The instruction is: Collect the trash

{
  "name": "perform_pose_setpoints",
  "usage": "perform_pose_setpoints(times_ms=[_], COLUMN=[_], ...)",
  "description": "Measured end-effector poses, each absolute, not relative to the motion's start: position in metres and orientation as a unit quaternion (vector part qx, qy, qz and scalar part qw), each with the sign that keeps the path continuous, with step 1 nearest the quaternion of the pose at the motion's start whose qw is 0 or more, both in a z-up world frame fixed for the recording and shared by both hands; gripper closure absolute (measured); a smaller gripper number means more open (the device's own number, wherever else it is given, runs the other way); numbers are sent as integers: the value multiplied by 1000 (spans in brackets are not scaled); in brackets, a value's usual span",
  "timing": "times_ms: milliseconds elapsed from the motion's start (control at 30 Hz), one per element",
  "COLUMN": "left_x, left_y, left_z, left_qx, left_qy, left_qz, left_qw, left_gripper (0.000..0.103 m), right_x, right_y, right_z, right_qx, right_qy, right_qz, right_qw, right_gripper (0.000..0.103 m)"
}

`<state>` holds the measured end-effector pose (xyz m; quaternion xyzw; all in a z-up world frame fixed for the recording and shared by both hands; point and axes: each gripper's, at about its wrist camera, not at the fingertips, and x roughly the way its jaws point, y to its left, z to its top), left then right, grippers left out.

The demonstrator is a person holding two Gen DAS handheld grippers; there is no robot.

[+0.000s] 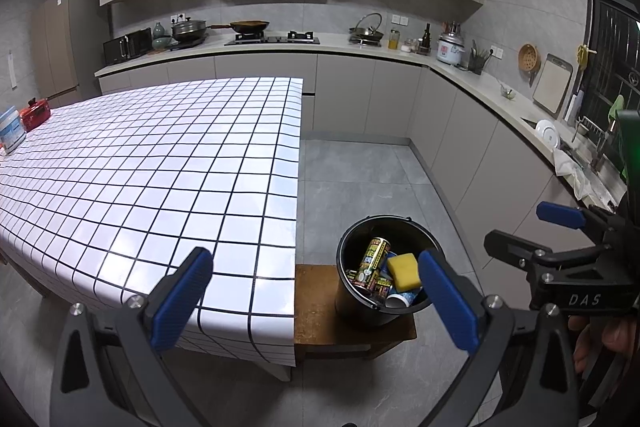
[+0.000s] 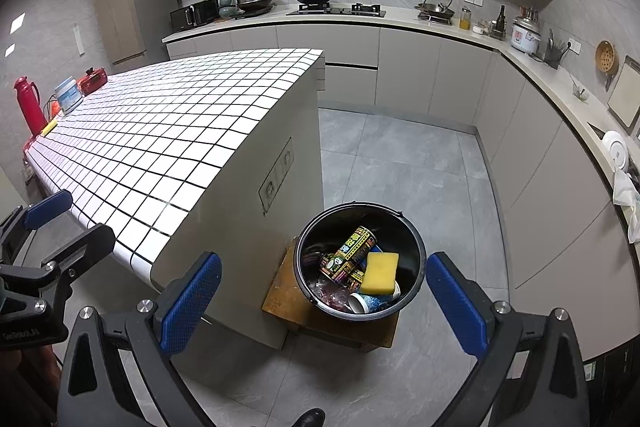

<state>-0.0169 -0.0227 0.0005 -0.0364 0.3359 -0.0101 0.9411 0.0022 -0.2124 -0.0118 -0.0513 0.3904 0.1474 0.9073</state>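
A black bucket (image 1: 348, 291) (image 2: 416, 247) stands on a low wooden stool (image 1: 316, 291) (image 2: 280, 291) beside the table's end. It holds a yellow sponge (image 1: 402, 273) (image 2: 380, 273), dark printed cans (image 1: 374, 259) (image 2: 352, 251), a paper cup (image 1: 400, 301) (image 2: 360, 303) and some wrappers. My left gripper (image 1: 316, 303) is open and empty, above the table's near corner and the bucket. My right gripper (image 2: 324, 303) is open and empty, above the bucket. Each gripper shows in the other's view: the right one (image 1: 536, 227), the left one (image 2: 72, 215).
The table (image 1: 160, 167) (image 2: 168, 123) has a white grid cloth. At its far left end stand a red box (image 1: 36, 113), a white tub (image 2: 68, 95), a red flask (image 2: 28, 103) and a yellow item (image 2: 49, 127). Counters (image 1: 460, 75) line the back and right walls. Grey floor (image 2: 400, 167) lies between.
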Motion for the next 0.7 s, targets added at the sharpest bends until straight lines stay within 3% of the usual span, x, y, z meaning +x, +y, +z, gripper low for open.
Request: perform_pose_setpoints(times_ms=[700], left_x=[-13], left_y=[-19], left_z=[-4], left_qx=[-42], left_qy=[332], left_qz=[-15], left_qw=[942], left_gripper=[0], right_x=[6], right_y=[-210], right_z=[-16], right_qx=[-55], right_qy=[396], right_qz=[148], right_qw=[905], right_gripper=[0])
